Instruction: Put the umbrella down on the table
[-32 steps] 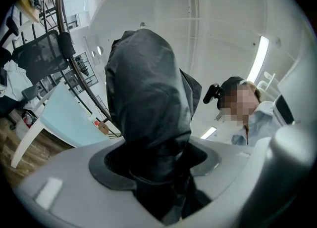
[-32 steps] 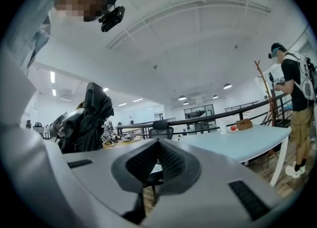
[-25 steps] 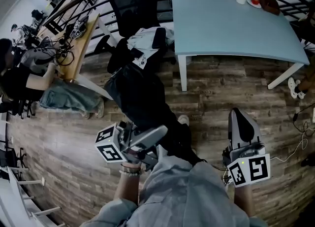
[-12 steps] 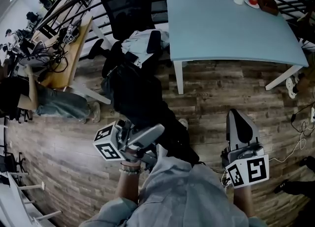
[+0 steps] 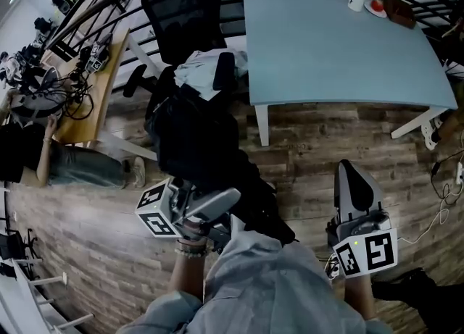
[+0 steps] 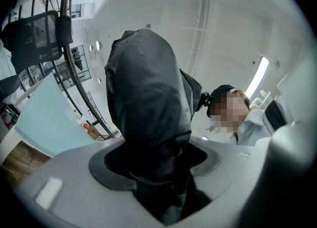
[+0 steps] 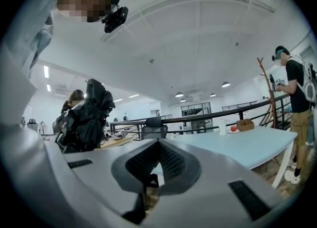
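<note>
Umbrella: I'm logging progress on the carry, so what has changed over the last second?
Little. The table has drawn slightly nearer in the head view, and a dark shape, likely a passer-by's foot, has come in at lower right. The left gripper stays shut on the folded black umbrella, which points up; the right gripper stays shut and empty.

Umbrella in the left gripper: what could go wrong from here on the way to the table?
1. The folded black umbrella is long and loosely bundled, and only the left gripper clamps it; it may sag or slip.
2. The office chair stands beside the table; loose fabric could snag on it.
3. The right gripper holds nothing, so it gives no second support.
</note>
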{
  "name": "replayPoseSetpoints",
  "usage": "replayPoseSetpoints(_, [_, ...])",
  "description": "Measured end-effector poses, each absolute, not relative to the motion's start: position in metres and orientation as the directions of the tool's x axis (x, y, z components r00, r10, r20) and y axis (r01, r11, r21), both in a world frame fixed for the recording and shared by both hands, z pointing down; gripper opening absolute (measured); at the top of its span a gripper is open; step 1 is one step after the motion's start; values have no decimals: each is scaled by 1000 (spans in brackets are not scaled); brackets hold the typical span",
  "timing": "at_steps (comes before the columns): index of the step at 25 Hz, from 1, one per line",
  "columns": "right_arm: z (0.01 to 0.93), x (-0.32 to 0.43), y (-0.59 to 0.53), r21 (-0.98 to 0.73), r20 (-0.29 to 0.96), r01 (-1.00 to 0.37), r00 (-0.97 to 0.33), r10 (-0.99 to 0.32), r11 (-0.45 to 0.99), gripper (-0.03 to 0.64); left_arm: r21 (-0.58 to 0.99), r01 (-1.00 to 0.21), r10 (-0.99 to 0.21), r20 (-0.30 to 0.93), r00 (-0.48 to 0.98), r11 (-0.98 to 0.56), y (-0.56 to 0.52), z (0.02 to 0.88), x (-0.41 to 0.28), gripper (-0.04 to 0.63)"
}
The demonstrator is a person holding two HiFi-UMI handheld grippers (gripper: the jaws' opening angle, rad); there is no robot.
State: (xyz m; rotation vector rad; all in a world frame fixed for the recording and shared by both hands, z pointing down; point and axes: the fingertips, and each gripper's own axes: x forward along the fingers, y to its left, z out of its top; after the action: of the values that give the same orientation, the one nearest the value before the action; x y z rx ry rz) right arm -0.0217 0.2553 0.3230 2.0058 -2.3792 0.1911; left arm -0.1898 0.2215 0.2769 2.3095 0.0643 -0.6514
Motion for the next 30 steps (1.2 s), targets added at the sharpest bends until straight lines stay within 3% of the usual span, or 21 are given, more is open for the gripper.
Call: replayPoseSetpoints(30, [301, -7, 65, 9, 76, -993, -119, -990, 120, -9, 612, 252, -99, -480, 872, -750, 33, 278, -178, 276])
